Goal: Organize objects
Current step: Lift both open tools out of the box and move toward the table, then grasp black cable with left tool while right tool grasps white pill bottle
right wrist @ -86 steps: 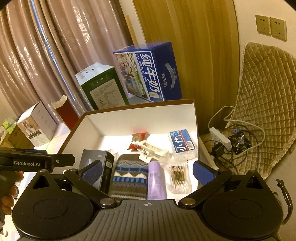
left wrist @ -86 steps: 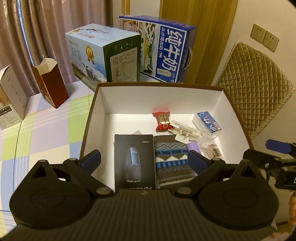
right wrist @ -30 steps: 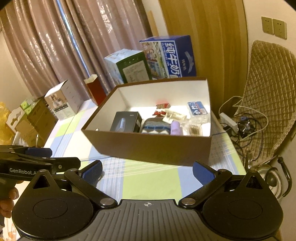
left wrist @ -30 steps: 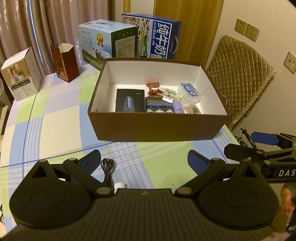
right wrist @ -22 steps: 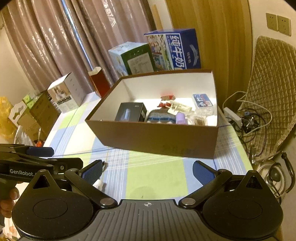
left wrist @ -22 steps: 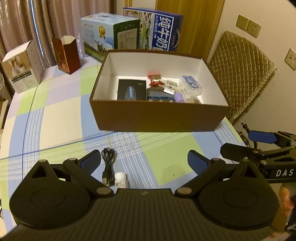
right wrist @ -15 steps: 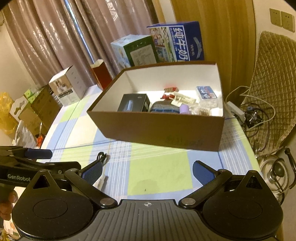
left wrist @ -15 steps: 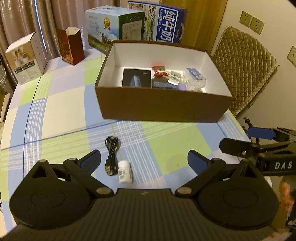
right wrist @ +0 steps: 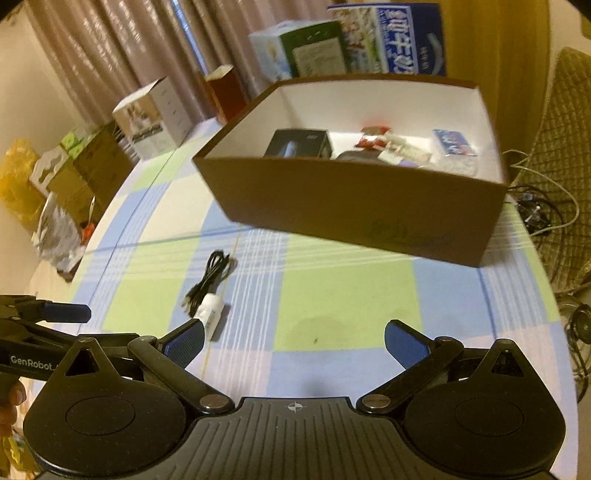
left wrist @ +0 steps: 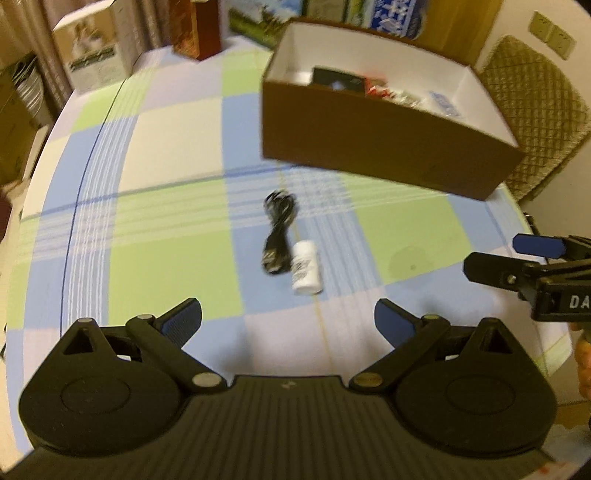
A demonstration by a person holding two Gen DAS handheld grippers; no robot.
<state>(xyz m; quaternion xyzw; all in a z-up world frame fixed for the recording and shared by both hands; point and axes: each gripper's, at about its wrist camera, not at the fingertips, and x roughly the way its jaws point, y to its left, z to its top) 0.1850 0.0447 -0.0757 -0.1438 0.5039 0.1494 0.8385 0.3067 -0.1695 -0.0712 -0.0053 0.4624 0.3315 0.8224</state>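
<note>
A small white bottle [left wrist: 306,271] lies on its side on the checked tablecloth, touching a coiled black cable [left wrist: 277,230] on its left. My left gripper [left wrist: 288,322] hangs open just short of the bottle, nothing between its fingers. The same white bottle [right wrist: 209,309] and black cable [right wrist: 210,277] show in the right wrist view, ahead of the left fingertip of my right gripper [right wrist: 294,342], which is open and empty. Behind them stands a brown box [left wrist: 369,125] holding a black carton [right wrist: 299,144], a red snack packet [right wrist: 373,136] and several small items.
Cartons stand along the table's far edge: a white one [left wrist: 94,55], a red one [left wrist: 197,29], and milk boxes [right wrist: 384,37]. A quilted chair [left wrist: 535,122] is at the right. Cables [right wrist: 539,210] lie on the floor past the table's right edge.
Both grippers pulled back from over the brown box and tilted down; the cable and white bottle came into view in front of the left gripper. Both stayed open.
</note>
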